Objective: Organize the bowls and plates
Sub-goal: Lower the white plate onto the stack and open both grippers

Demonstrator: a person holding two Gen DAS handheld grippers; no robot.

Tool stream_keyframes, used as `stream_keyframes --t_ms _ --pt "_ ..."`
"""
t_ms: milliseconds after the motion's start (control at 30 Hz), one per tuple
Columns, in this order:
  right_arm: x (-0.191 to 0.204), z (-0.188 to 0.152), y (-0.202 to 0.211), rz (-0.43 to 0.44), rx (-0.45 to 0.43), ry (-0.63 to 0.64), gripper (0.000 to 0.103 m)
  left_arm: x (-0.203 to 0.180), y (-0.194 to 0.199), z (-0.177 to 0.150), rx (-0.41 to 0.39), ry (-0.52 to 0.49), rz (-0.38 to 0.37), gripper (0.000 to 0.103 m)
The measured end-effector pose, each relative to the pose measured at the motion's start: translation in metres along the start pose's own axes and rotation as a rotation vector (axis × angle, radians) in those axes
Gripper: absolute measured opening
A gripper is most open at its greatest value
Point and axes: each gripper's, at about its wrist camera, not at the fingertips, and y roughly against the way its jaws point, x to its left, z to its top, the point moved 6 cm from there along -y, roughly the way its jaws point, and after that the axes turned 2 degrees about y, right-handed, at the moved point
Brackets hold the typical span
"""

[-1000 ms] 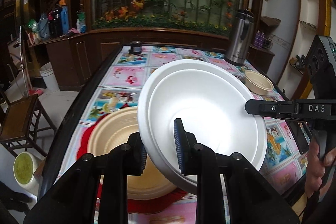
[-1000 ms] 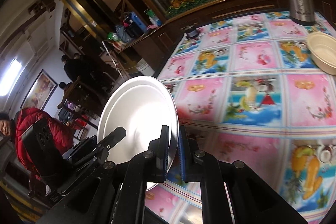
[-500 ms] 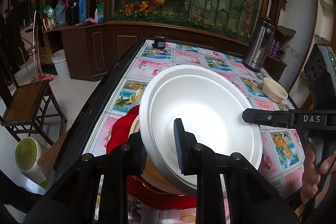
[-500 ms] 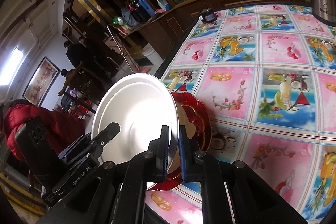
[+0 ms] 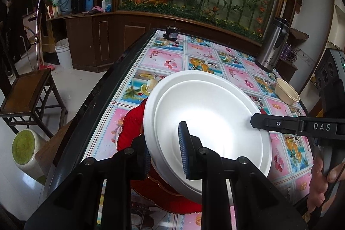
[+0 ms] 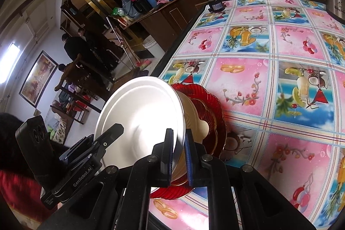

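Observation:
A white foam plate is held tilted in the air by both grippers. My left gripper is shut on its near rim. My right gripper is shut on the opposite rim; its finger also shows in the left wrist view. The plate also shows in the right wrist view. Under it lies a red plate with a beige plate stacked on it, near the table's left edge. The left gripper also shows in the right wrist view.
A small beige bowl sits at the table's right side, a steel thermos behind it. A small black object stands at the far table edge. A wooden chair and a round stool stand left of the table.
Both grippers have carried the white plate back and left over the red and beige stack; the beige plate is now mostly hidden in the left wrist view.

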Motion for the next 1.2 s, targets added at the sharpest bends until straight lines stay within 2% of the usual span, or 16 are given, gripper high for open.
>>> stream_keyframes --t_ms 467,600,700,867,1200 --pt "-0.006 0.002 -0.003 -0.014 -0.002 -0.009 0.012 0.009 -0.005 -0.002 0.009 0.026 0.016 0.020" --pt "-0.007 0.003 -0.001 -0.012 -0.009 -0.012 0.013 0.011 -0.003 -0.001 0.004 0.033 0.016 0.020" --pt "-0.008 0.003 0.000 -0.010 -0.009 -0.013 0.020 0.012 -0.002 0.000 0.002 0.035 0.017 0.020" --pt "-0.008 0.002 0.005 0.007 -0.017 -0.018 0.020 0.013 0.006 0.003 -0.016 0.040 0.018 0.020" --pt "-0.018 0.002 0.027 0.026 -0.067 -0.044 0.020 -0.006 0.015 0.005 -0.030 0.011 -0.002 0.020"
